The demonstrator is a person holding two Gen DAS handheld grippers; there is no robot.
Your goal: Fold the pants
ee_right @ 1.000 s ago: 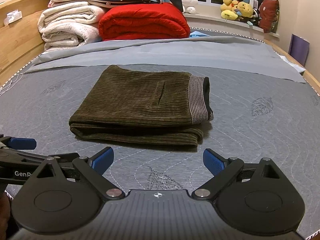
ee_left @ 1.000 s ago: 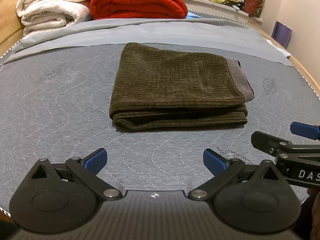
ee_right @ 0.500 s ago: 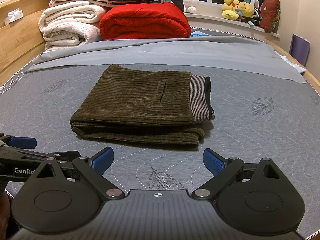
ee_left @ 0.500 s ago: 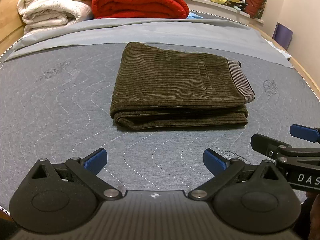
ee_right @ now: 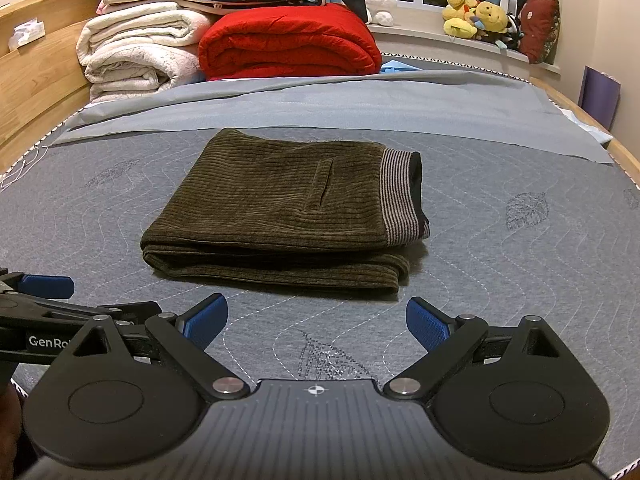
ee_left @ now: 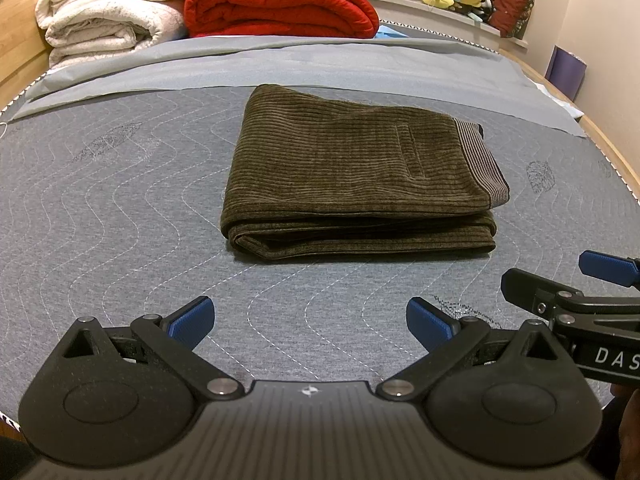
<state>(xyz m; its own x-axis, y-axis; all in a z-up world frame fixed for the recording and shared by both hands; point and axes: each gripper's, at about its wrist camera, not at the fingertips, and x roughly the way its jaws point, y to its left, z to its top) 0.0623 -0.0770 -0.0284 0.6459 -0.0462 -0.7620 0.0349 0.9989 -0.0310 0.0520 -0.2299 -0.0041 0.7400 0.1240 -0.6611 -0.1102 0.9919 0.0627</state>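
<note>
While both grippers are hanging back w/ nothing in them, the brown corduroy pants are lying folded into a thick rectangle mid-mattress, striped waistband facing right, a welt pocket showing on top. Left gripper is sitting near the front edge of the bed, fingers spread wide and gripping nothing; right gripper is doing the same just beside it, fingers apart, empty. Neither is touching the fabric.

Judging by the stack, the fold is looking done or nearly so; approx. four layers are showing along the near edge.

Handling guess: corduroy is looking soft but fairly thick, moderately heavy for cloth, not slippery — the ribs should be giving the pads good bite. Layers will be tending to slide apart if only the top one is getting pinched. Best hold, imo: both near corners of the stack, pinching thru all layers, or the rounded left fold. Waistband end is looking bulkier, so it may be springing open.

Folded red quilt, white blankets and plush toys are sitting well behind.
</note>
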